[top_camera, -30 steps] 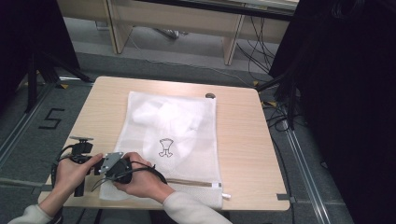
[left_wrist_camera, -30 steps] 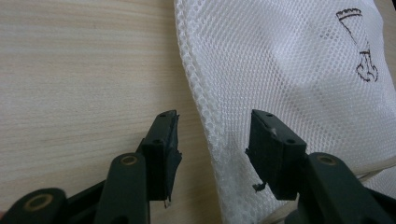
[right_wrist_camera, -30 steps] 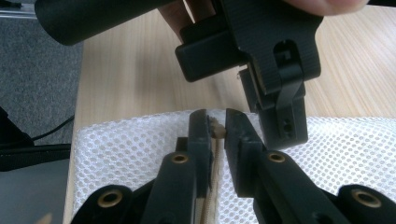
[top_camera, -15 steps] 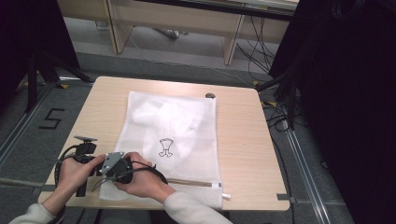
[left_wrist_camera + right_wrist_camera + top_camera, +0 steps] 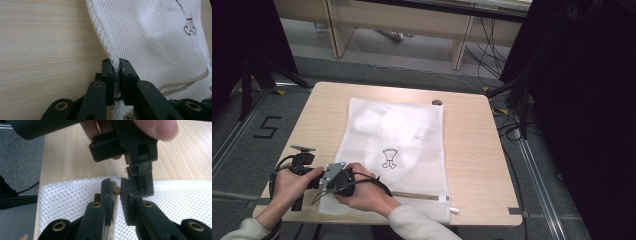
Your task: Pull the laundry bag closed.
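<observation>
Both forearms are coming in from the bottom of the high view, hands meeting close together at the near left. The left hand (image 5: 292,184) is wrapping the left gripper (image 5: 117,72), whose jaws have just been closing and are now pinching white mesh between the pads. The right hand (image 5: 362,192) is holding the right gripper (image 5: 116,191), its jaws clamping a small tan tab, just beside the left gripper.

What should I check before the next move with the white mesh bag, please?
1. Left claw shut on the white mesh laundry bag edge: ok; its jaws have just been closing, mesh between them.
2. Right claw shut on a small brown piece at the bag's edge: ok.
3. What that piece is: cannot tell.
4. Bag flat on the light wooden table: ok.
5. Zip open: cannot tell.
</observation>
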A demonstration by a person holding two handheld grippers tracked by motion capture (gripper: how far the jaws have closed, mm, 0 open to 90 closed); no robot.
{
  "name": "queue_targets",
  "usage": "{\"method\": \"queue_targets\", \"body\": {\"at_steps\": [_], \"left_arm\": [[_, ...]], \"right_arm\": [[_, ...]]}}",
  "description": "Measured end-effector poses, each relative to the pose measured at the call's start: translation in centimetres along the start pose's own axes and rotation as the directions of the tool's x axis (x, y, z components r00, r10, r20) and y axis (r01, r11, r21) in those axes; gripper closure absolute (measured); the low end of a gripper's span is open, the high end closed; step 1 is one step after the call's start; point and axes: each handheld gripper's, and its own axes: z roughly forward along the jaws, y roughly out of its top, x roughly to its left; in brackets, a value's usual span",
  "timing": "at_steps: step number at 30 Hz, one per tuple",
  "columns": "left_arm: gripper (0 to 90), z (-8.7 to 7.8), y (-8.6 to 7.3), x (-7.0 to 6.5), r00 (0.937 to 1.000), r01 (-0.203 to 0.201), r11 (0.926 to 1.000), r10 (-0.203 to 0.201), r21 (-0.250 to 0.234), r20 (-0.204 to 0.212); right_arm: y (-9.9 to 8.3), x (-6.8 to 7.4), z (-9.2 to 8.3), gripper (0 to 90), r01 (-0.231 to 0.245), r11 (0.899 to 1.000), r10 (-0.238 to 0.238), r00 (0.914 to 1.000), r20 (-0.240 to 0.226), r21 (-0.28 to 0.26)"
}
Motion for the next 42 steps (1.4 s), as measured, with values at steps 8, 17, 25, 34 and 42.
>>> {"method": "queue_targets", "body": {"at_steps": [8, 17, 25, 34, 42], "left_arm": [[84.8, -0.3, 0.1, 0.0, 0.9997, 0.006, 1.0000, -0.006, -0.004, 0.025], [85.6, -0.5, 0.2, -0.1, 0.9994, 0.003, 1.0000, -0.002, -0.003, 0.033], [86.0, -0.6, 0.3, -0.1, 0.9994, 0.004, 1.0000, -0.004, 0.000, 0.035], [86.3, -0.7, 0.3, -0.1, 0.9994, 0.002, 1.0000, -0.002, 0.003, 0.036], [86.5, -0.8, 0.4, -0.1, 0.9991, 0.004, 1.0000, -0.004, 0.004, 0.042]], "right_arm": [[-0.5, -0.3, 0.2, 82.0, 0.000, 1.000, 0.000, 0.9999, -0.015, 0.013], [-0.9, -0.3, 0.3, 82.1, -0.030, 0.999, 0.030, 0.9992, -0.026, 0.013], [-1.4, -0.4, 0.1, 82.2, -0.032, 0.999, 0.032, 0.9991, -0.029, 0.010], [-1.6, -0.5, -0.1, 82.3, -0.024, 1.000, 0.024, 0.9994, -0.024, 0.002], [-1.8, -0.6, -0.4, 82.4, -0.025, 1.000, 0.025, 0.9994, -0.026, 0.007]]}}
